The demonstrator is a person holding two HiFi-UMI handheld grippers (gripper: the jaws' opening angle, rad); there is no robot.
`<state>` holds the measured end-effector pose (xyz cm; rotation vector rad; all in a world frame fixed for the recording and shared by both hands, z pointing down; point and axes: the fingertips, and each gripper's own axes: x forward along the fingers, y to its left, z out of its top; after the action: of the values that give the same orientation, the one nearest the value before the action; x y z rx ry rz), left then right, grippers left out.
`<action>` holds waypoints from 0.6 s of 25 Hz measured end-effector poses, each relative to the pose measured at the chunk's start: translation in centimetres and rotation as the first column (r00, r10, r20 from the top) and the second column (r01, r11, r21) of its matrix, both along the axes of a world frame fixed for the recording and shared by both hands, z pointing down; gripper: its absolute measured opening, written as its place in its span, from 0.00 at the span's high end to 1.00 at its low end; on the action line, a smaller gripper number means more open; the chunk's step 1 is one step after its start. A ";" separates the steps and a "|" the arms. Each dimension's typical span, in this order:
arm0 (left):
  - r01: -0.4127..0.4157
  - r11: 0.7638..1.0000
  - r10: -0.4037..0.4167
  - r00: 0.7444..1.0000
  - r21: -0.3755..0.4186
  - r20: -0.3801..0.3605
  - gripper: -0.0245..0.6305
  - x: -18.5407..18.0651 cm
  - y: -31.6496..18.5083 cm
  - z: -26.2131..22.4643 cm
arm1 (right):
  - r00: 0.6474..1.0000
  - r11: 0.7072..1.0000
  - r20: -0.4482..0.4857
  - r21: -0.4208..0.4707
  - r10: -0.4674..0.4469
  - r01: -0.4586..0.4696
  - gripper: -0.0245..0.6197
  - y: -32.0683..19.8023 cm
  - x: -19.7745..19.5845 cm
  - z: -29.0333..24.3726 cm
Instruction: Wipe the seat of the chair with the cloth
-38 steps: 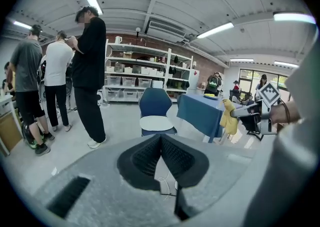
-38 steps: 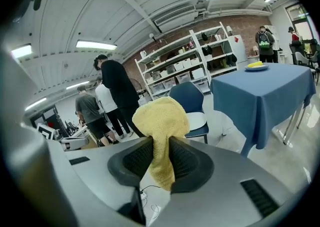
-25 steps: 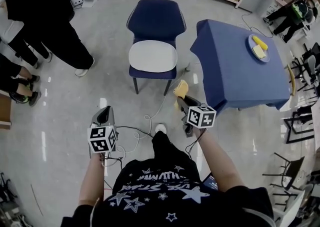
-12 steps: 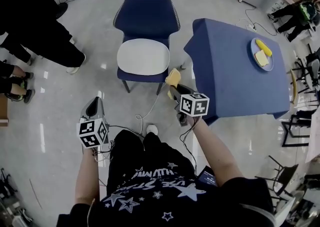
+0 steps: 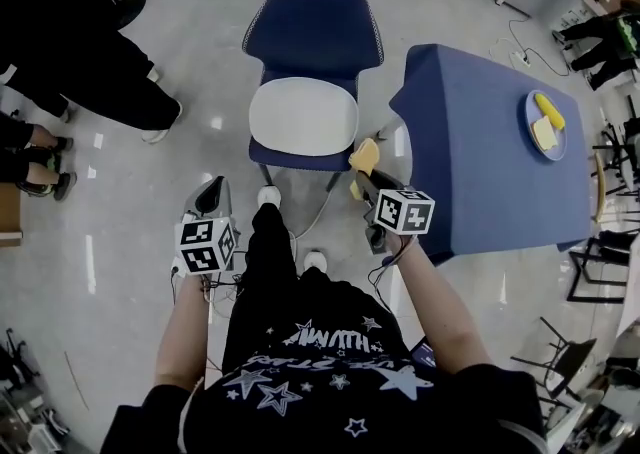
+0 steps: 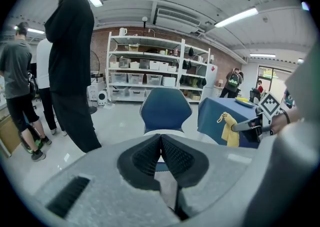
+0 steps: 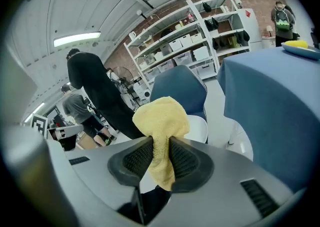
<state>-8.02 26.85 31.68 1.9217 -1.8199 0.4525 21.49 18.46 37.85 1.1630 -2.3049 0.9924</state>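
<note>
There is 1 chair (image 5: 312, 42), dark blue with 1 pale seat (image 5: 303, 114), 1 yellow cloth (image 7: 161, 121), 1 blue-draped surface (image 5: 480, 162) to the chair's right, and 1 plate (image 5: 528, 117) close to that surface's right edge carrying 2 yellow items whose kind cannot be told. 3 people (image 6: 72, 71) stand on the floor at the left of the chair. There are 2 claws, each with 1 marker cube. The right claw (image 7: 161, 148) is clamped on the cloth: both jaws press its middle, a bunched end stands up above them and a shorter end hangs below. The right forearm reaches forward and up, so the cloth sits in the air just beside the seat's front right corner and near the surface's left edge, touching neither. The left claw (image 6: 161, 143) has its jaws pressed together with nothing between them; it is held lower and further back on the person's left, pointing toward the chair, well apart from it. Compared with 0.5 s ago, the person has stepped 1 foot forward, so a white shoe (image 5: 268, 197) now lies just in front of the chair's front legs, and the left claw has come forward with it; the cloth is as near the seat as before and not yet on it.
</note>
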 end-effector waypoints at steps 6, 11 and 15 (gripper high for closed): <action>-0.083 0.996 0.083 0.996 -0.014 0.011 0.93 -2.4 -8.9 1.8 | 0.998 0.997 -0.040 -0.045 0.053 -0.055 0.81 -5.2 -2.3 2.1; -0.129 0.991 0.129 0.992 -0.043 0.000 0.93 -5.0 -15.4 4.0 | 0.992 0.990 -0.084 -0.094 0.094 -0.102 0.81 -10.1 -5.3 4.8; -0.158 0.985 0.157 0.987 -0.075 -0.023 0.93 -7.5 -19.3 6.8 | 0.985 0.981 -0.110 -0.128 0.131 -0.144 0.81 -14.1 -8.2 7.5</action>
<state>-15.51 7.55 38.46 2.0182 -1.6222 0.5480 13.27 4.40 45.30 1.2992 -2.0679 1.0943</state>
